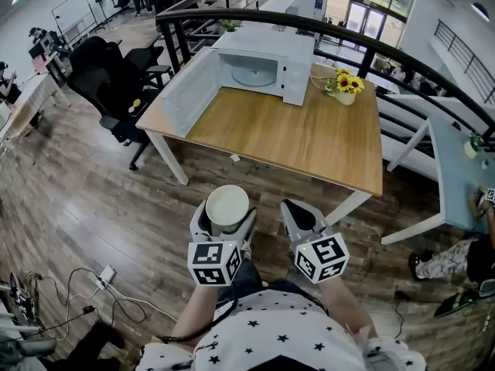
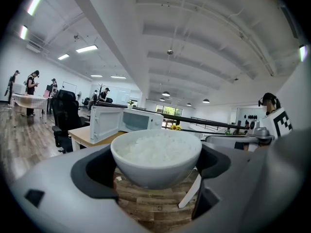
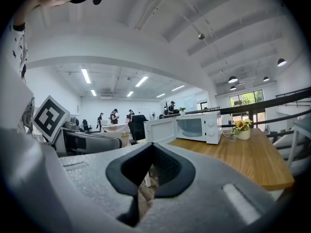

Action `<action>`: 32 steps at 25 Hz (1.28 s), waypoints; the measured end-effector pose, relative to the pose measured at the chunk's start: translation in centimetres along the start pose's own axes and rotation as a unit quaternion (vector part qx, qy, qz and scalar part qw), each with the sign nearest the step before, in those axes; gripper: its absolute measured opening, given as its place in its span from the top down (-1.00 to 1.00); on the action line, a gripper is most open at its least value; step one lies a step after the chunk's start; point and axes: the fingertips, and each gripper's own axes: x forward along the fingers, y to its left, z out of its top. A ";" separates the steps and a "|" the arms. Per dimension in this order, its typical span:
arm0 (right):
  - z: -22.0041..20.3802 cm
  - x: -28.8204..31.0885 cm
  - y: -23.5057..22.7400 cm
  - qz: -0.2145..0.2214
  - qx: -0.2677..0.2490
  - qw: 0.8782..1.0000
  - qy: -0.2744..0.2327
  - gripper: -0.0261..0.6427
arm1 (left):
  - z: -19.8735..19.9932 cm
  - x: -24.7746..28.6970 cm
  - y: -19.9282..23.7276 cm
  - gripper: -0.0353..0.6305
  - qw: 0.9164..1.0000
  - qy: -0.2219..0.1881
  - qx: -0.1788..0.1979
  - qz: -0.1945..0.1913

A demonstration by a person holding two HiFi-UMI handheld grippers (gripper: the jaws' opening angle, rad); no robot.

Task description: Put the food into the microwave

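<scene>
A white bowl of rice [image 1: 227, 205] [image 2: 156, 156] sits between the jaws of my left gripper [image 1: 225, 213] [image 2: 156, 169], which is shut on it. I hold it over the wooden floor, short of the table's near edge. My right gripper [image 1: 298, 214] [image 3: 151, 178] is beside it on the right, shut with nothing in it. The white microwave [image 1: 259, 66] [image 2: 124, 121] [image 3: 187, 126] stands at the far side of the wooden table [image 1: 294, 141], its door [image 1: 189, 91] swung open to the left and its glass turntable [image 1: 254, 74] bare.
A small pot of sunflowers [image 1: 345, 86] [image 3: 242, 128] stands right of the microwave. Black office chairs [image 1: 116, 72] are left of the table. A black railing [image 1: 371, 45] runs behind it. Cables and a power strip [image 1: 104, 273] lie on the floor at lower left. People work at desks far left.
</scene>
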 end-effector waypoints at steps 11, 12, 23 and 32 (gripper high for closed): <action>1.3 5.5 -3.9 -0.004 -0.007 1.000 -0.002 0.91 | 1.9 6.3 2.3 -0.54 1.000 -0.001 0.003 -0.005; 1.4 6.2 -4.4 -0.005 -0.007 1.000 -0.002 0.91 | 2.1 7.0 2.6 -0.54 1.000 -0.001 0.005 -0.006; 4.4 14.3 -8.6 -0.011 -0.010 1.000 0.003 0.91 | 5.8 14.8 6.6 -0.54 1.000 0.007 0.008 -0.015; 6.4 21.7 -11.7 -0.017 -0.009 1.000 0.007 0.91 | 8.8 21.3 10.5 -0.54 1.000 0.011 0.010 -0.023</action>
